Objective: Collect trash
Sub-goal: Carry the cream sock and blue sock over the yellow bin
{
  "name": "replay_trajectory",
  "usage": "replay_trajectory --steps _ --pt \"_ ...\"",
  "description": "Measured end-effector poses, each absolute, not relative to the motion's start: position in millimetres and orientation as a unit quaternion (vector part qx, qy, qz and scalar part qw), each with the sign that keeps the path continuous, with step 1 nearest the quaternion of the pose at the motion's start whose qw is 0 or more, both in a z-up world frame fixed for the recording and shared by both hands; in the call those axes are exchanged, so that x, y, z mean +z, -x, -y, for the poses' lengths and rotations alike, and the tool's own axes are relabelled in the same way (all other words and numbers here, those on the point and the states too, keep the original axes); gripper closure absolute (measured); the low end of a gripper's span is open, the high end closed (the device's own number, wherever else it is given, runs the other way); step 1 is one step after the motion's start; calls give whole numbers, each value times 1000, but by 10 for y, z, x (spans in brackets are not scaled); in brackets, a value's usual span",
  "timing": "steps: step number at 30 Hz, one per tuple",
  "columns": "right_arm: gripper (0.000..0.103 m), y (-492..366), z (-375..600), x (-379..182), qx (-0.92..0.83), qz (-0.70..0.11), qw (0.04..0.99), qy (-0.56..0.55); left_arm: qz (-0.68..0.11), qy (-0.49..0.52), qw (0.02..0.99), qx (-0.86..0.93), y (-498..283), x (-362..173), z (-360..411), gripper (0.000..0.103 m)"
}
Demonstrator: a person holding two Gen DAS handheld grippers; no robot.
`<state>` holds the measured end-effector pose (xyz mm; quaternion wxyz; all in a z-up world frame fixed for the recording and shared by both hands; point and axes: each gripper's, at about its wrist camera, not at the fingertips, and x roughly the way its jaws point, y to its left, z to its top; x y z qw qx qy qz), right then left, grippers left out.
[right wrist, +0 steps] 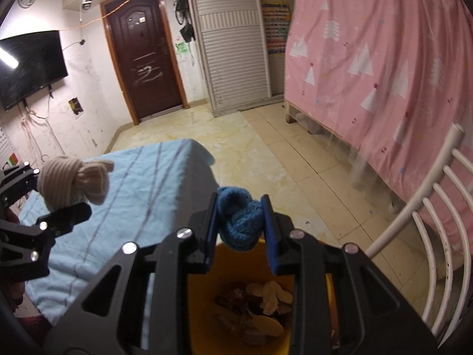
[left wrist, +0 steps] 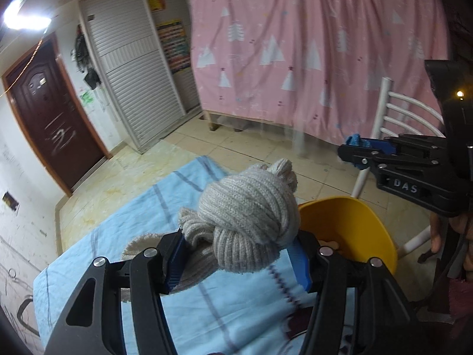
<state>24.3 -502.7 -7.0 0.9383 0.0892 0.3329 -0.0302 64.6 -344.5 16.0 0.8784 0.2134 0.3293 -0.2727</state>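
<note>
Above the yellow bin (right wrist: 307, 269), a blue knitted bundle (right wrist: 241, 222) is being clenched by the right tool (right wrist: 241, 230) and should be released squarely over it, while a beige knitted bundle (left wrist: 248, 216) is being gripped by the left tool (left wrist: 236, 254) over the blue-clothed desk (left wrist: 236, 310).

brown door (right wrist: 142, 56) | pink curtain (right wrist: 378, 59) | tiled floor (right wrist: 266, 153) | white chair (right wrist: 434, 230)

Pink curtain (left wrist: 310, 53), printed with white trees, hung across a wooden frame. White slatted wardrobe (left wrist: 133, 68), set beside it. Dark brown door (right wrist: 145, 50), scrawled with white marks, placed in the far wall. Black television (right wrist: 29, 65), mounted on the wall left of the door. Light blue striped cloth (right wrist: 142, 195), spread over a table. White railed chair (right wrist: 437, 236), stood near the curtain. Beige tiled floor (right wrist: 266, 153).
</note>
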Motion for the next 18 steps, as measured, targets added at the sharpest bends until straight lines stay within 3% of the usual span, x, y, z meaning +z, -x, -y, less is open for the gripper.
replay_trajectory --steps 18 --pt "76 52 5474 -421 -61 -348 927 -129 -357 -239 841 -330 -375 -262 4172 52"
